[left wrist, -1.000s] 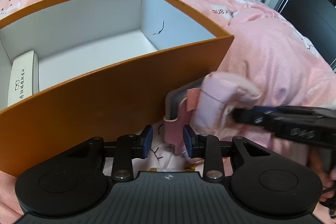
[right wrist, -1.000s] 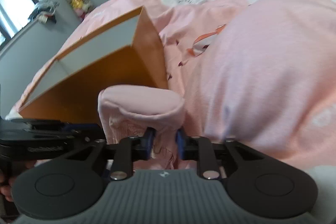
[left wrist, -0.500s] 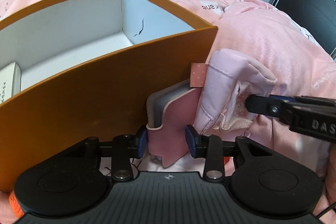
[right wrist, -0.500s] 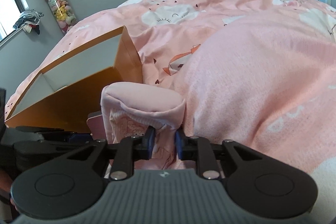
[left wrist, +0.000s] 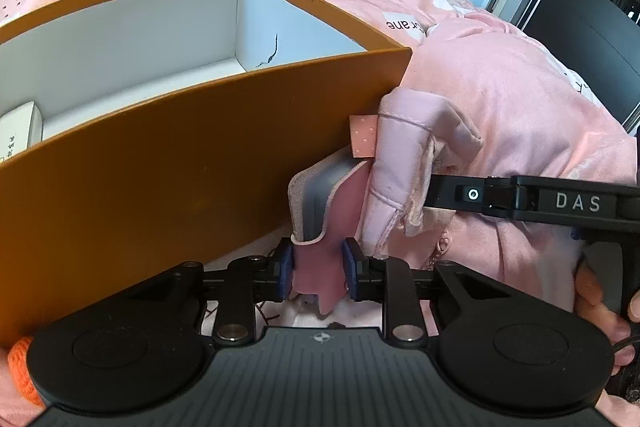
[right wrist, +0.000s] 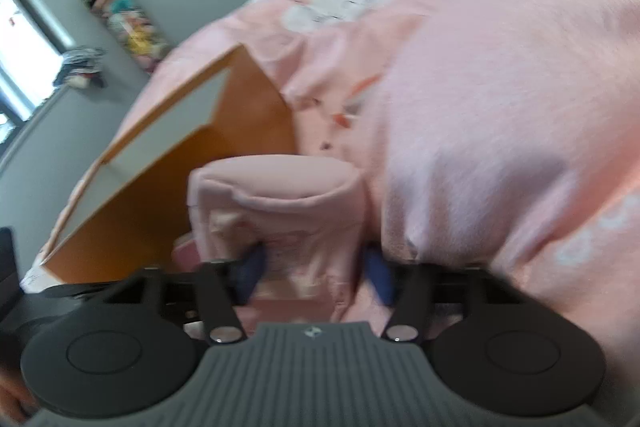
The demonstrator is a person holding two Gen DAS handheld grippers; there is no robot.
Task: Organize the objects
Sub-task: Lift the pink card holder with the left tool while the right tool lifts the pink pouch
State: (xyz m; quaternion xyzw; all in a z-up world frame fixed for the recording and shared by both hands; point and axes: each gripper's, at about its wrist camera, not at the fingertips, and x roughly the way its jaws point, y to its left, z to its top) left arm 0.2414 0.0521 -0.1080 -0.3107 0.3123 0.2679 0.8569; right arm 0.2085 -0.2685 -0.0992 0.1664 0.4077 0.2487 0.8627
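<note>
A pink case with a grey lining (left wrist: 320, 195) stands against the outer wall of the orange box (left wrist: 160, 167). My left gripper (left wrist: 319, 269) is closing, and both its blue pads press on the case's lower pink flap. A pale pink fabric pouch (left wrist: 404, 163) with a dotted tag leans against the case's right side. In the right wrist view, which is blurred, the pouch (right wrist: 276, 183) fills the gap of my right gripper (right wrist: 314, 277). Its jaws are opening and stand wide, with the fabric loose between them. The box (right wrist: 240, 131) lies behind the pouch.
The box has a white inside and holds a white packet (left wrist: 20, 131) at its left end. All this rests on a pink quilt (left wrist: 500, 87) that bulges up on the right. A hand (left wrist: 600, 307) holds the right gripper's handle. An orange knit item (left wrist: 20, 363) shows at the lower left.
The left jaws have narrowed onto the pink case's flap. The right jaws, earlier pinched on the pouch, have spread apart. The right view has tilted and blurred.
</note>
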